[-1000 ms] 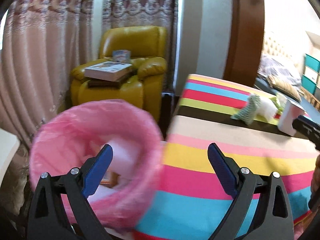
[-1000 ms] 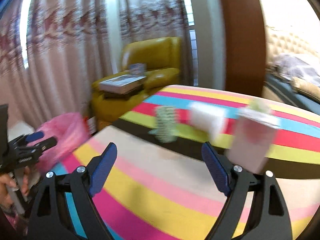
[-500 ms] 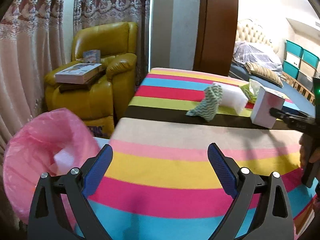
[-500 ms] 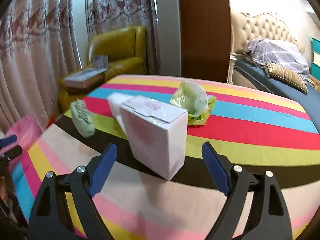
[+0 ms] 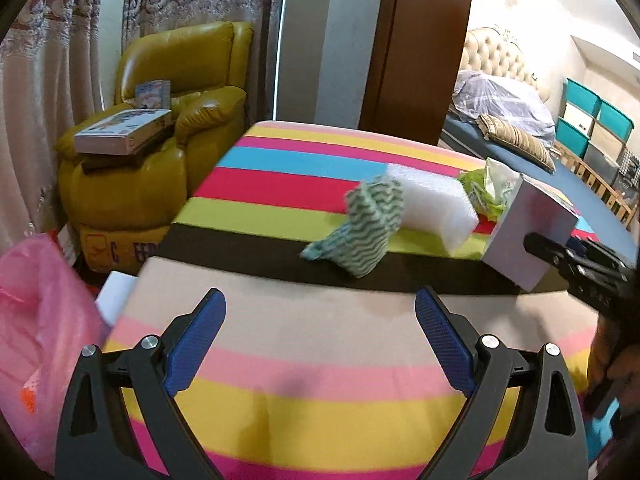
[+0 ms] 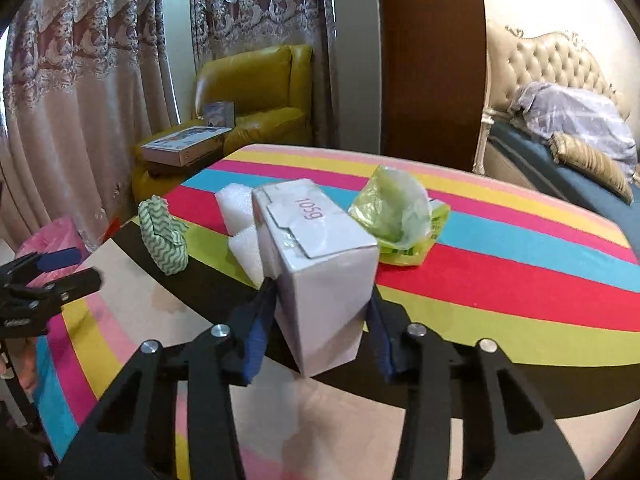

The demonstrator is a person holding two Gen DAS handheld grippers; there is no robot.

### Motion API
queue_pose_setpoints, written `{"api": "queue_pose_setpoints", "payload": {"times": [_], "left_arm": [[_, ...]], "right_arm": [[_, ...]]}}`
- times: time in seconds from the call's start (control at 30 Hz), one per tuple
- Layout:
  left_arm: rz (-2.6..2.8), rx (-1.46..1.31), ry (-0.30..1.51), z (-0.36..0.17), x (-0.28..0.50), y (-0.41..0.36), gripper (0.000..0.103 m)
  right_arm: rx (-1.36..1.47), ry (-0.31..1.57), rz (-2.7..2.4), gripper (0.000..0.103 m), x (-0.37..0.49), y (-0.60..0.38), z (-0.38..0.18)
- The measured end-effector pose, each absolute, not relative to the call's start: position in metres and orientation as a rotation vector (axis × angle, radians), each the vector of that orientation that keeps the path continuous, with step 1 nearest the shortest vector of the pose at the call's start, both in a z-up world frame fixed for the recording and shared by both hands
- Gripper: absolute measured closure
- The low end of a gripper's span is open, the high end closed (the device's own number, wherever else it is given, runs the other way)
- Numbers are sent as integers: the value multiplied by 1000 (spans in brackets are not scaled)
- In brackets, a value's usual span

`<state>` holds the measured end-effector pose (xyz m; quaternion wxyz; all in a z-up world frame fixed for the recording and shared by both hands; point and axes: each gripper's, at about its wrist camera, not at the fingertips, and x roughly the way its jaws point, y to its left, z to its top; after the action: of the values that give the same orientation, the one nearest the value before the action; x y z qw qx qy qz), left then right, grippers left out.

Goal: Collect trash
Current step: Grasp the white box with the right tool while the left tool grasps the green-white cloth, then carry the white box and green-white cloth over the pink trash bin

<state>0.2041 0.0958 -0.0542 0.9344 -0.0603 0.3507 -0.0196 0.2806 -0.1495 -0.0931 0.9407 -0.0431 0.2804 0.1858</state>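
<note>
A white carton (image 6: 320, 264) stands on the striped table (image 6: 500, 280), and my right gripper (image 6: 318, 316) is closing on it, blue pads (image 6: 256, 320) against its two sides. Behind it lie white foam pieces (image 6: 240, 220), a crumpled green plastic bag (image 6: 396, 216) and a green-and-white wavy cloth (image 6: 164, 240). My left gripper (image 5: 320, 344) hangs open over the near table stripes with nothing between its fingers; the cloth (image 5: 360, 236), foam (image 5: 436, 204) and carton (image 5: 528, 232) lie beyond it. The pink bin bag (image 5: 40, 320) sits at the lower left, off the table.
A yellow armchair (image 5: 160, 152) stacked with books stands behind the table's left end, in front of curtains (image 6: 80, 100). A brown door panel (image 5: 420, 40) rises at the back. A bed (image 6: 560, 140) and teal storage boxes (image 5: 592, 120) fill the right.
The left view has swung from the pink bin bag onto the table. My right gripper came up to the white carton and its wide jaws have drawn in against its sides.
</note>
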Motion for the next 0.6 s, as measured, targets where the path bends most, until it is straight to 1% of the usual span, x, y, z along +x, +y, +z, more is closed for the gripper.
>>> {"api": "queue_pose_setpoints", "payload": {"times": [0.27, 0.3, 0.33, 0.4, 0.43, 0.5, 0.53, 0.57, 0.6], "left_arm": [[-15, -131, 708, -58, 256, 63, 14], [-12, -133, 711, -59, 261, 61, 14], [-4, -133, 718, -60, 266, 59, 17], [-2, -124, 750, -65, 277, 55, 34], [-8, -126, 765, -66, 280, 54, 39], [-17, -129, 789, -69, 285, 54, 57], [-12, -126, 792, -70, 286, 54, 60], [-10, -121, 791, -69, 286, 54, 67], [-11, -115, 791, -69, 285, 54, 70]], "right_arm": [[1, 536, 329, 65, 273, -172, -89], [3, 536, 330, 65, 273, -173, -88], [2, 535, 329, 65, 273, -173, -88], [-3, 535, 330, 65, 273, -174, -88], [-9, 534, 329, 65, 272, -174, -88], [-21, 532, 328, 65, 271, -174, -88], [-25, 531, 327, 65, 270, -173, -88], [-33, 529, 325, 65, 269, -172, -87], [-40, 527, 323, 65, 269, -171, -87]]}}
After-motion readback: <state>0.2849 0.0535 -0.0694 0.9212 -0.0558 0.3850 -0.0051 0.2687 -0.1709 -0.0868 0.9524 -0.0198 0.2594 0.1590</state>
